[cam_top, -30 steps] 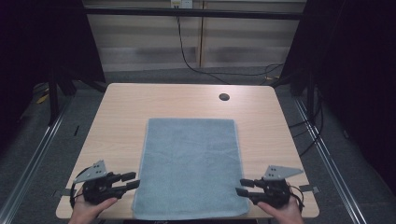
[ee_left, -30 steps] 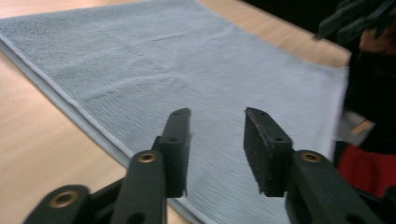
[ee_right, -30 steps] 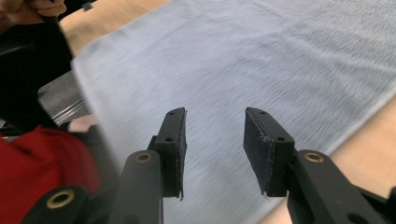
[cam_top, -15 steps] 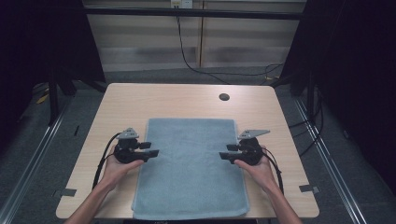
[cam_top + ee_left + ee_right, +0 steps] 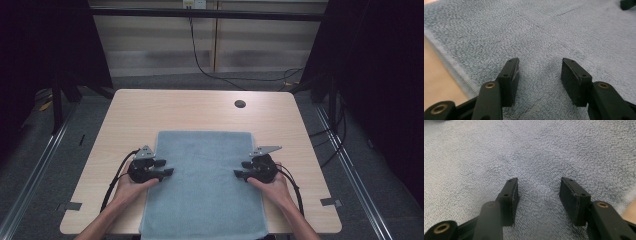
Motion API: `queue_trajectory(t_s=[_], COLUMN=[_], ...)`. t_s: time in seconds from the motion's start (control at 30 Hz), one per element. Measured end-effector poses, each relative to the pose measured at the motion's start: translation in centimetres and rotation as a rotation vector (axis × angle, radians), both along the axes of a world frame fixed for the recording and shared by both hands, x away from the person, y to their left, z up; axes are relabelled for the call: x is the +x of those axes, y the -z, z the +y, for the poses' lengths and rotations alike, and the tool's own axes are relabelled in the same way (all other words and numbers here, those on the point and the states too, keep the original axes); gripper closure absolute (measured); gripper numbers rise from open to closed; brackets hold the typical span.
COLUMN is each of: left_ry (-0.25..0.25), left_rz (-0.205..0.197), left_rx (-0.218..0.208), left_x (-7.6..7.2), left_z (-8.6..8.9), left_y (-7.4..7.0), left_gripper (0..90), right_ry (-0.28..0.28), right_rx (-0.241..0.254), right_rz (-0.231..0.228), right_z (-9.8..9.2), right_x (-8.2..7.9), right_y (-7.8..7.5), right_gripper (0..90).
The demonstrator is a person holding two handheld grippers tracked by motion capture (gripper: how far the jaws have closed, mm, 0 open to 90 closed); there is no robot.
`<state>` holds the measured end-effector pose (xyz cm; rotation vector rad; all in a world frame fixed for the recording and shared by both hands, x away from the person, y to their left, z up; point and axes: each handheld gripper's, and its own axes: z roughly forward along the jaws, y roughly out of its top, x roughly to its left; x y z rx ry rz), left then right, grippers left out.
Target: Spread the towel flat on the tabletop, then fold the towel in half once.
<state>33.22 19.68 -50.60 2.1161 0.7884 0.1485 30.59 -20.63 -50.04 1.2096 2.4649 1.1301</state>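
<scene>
- Two tongs sit low over one blue-grey towel, which lies flat on the worktop, near-centre.
- Left tongs: over the towel's left edge; jaws parted, just closing slightly, gripping nothing.
- Right tongs: over the right edge; jaws parted, just closing slightly, gripping nothing.

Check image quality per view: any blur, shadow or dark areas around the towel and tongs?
High view: dim and soft, surroundings near black, towel and table evenly lit. Left gripper view: left tongs sharp, faint shadow on the towel between them, far pile softer. Right gripper view: right tongs sharp, similar soft shadow, no glare.
</scene>
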Motion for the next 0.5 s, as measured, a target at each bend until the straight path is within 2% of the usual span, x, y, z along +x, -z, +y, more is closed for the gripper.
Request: queue_trajectory(t_s=[0.07, 0.1, 0.17, 0.23, 0.3, 0.37, 0.43, 0.47, 0.5], left_ry=[0.009, 0.016, 0.025, 0.033, 0.054, 0.066, 0.072, 0.081, 0.094], left_rz=[0.011, 0.015, 0.026, 0.047, 0.061, 0.074, 0.080, 0.085, 0.085], left_rx=[0.006, 0.005, -0.002, -0.015, -0.009, -0.019, -0.021, -0.018, -0.024], left_x=[-0.4, -1.3, -2.1, -2.8, -3.5, -4.1, -4.7, -4.8, -4.9], left_z=[0.0, 0.2, 0.4, 0.6, 0.8, 0.9, 1.1, 1.1, 1.1], left_y=[-0.1, -0.2, -0.2, -0.3, -0.4, -0.4, -0.5, -0.6, -0.8], left_gripper=[49.6, 50.1, 51.0, 51.7, 52.9, 53.6, 53.5, 52.1, 49.9], right_ry=[-0.009, -0.019, -0.020, -0.033, -0.048, -0.063, -0.105, -0.112, -0.115], right_rx=[-0.017, -0.016, -0.013, -0.006, -0.013, -0.016, -0.046, -0.035, -0.023], right_rz=[-0.008, -0.014, -0.008, 0.006, 0.022, 0.066, 0.077, 0.080, 0.060], right_z=[0.1, 0.1, 0.1, 0.0, 0.0, -0.1, -0.2, -0.3, -0.6], right_x=[-0.8, -1.2, -1.9, -2.7, -3.6, -4.4, -4.8, -5.0, -5.0], right_y=[-0.1, 0.0, -0.1, -0.2, -0.4, -0.7, -1.1, -1.3, -1.7], right_gripper=[49.7, 49.7, 49.7, 49.7, 49.8, 51.3, 51.6, 51.3, 51.2])
